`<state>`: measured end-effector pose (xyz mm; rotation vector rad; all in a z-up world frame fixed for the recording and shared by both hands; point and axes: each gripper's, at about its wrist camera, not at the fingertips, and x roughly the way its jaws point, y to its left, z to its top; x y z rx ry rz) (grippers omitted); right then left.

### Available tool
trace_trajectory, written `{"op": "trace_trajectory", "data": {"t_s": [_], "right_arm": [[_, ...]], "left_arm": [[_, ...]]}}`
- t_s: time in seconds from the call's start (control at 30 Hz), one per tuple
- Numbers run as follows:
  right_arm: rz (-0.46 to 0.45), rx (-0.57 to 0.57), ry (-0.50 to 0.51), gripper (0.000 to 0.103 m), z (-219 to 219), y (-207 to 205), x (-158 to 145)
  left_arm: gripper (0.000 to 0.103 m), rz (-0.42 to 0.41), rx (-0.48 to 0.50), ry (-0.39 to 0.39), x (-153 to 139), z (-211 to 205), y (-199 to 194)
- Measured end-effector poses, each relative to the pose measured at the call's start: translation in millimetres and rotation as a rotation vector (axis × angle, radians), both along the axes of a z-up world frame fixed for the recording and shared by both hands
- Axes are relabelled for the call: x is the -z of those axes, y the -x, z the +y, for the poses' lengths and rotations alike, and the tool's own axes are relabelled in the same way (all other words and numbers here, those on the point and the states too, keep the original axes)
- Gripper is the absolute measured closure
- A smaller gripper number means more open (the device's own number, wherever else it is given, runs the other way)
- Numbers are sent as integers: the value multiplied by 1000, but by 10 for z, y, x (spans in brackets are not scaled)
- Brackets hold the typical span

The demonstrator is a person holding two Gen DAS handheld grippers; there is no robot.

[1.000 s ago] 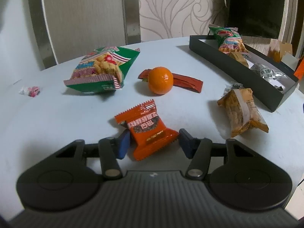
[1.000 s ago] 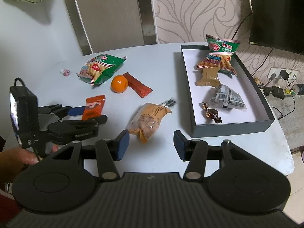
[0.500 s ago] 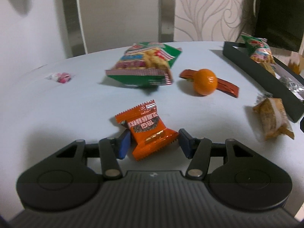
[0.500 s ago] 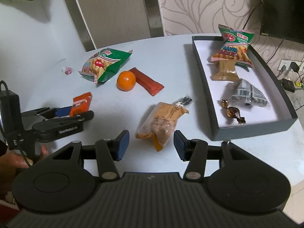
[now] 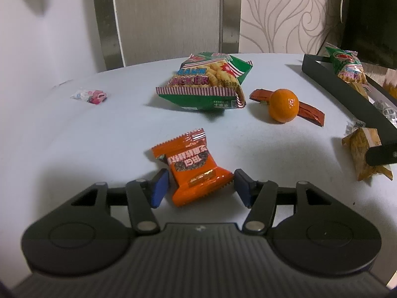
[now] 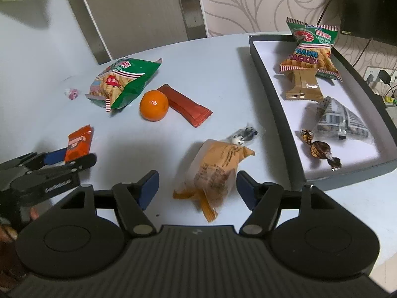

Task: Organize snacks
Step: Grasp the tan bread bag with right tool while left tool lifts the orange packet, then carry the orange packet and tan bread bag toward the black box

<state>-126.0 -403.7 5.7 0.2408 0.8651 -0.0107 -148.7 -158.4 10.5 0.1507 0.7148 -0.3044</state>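
Left wrist view low and close over the surface (image 5: 74, 136), facing the wall at 12 o'clock, right wrist view higher, angled down, both sharing the orange (image 5: 283, 109) (image 6: 153, 105), green prawn cracker bag (image 5: 208, 84) (image 6: 124, 84) and black tray (image 5: 347, 94) (image 6: 273, 99)

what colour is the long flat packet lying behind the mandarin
Reddish-brown packet, behind the mandarin; clearest in the right wrist view.

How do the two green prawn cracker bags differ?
The table bag lies flat on the white table beside the orange; the tray bag leans against the far wall of the dark tray, overlapping a tan packet. Both show the same green wrapper with striped edges.
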Motion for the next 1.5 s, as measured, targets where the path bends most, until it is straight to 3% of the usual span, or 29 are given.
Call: {"op": "trace_trajectory", "data": {"t_s": [0.13, 0.27, 0.43, 0.53, 0.67, 0.83, 0.9, 0.97, 1.0, 1.1, 1.2, 1.5], "right_arm": [[9, 18, 8, 30, -13, -77, 71], [5, 0, 19, 48, -37, -111, 129], [-1, -71, 23, 51, 61, -56, 105], [11, -81, 43, 47, 117, -22, 106], [2, -41, 29, 24, 85, -13, 72], [10, -44, 28, 24, 85, -61, 105], [12, -54, 38, 29, 101, -80, 121], [17, -76, 42, 46, 111, -99, 135], [16, -80, 45, 49, 113, -103, 138], [8, -96, 53, 52, 123, -102, 137], [10, -106, 48, 52, 135, -80, 130], [9, -113, 26, 53, 150, 28, 93]], "left_arm": [[35, -2, -3, -9, -2, 31, 13], [35, 6, -8, -7, 4, 77, 0], [34, 2, -8, -12, 6, 81, -5], [31, 2, -14, -12, 15, 76, -19], [31, 1, -14, -13, 15, 64, -35], [29, 4, -21, -5, 22, 46, -72], [28, 2, -24, -2, 27, 52, -84], [28, 0, -23, -2, 26, 52, -88], [29, 0, -22, -2, 25, 51, -90], [31, 1, -17, 1, 25, 48, -96], [42, -2, -4, 2, 15, 37, -94], [44, -5, 7, -7, 10, 22, -91]]}}
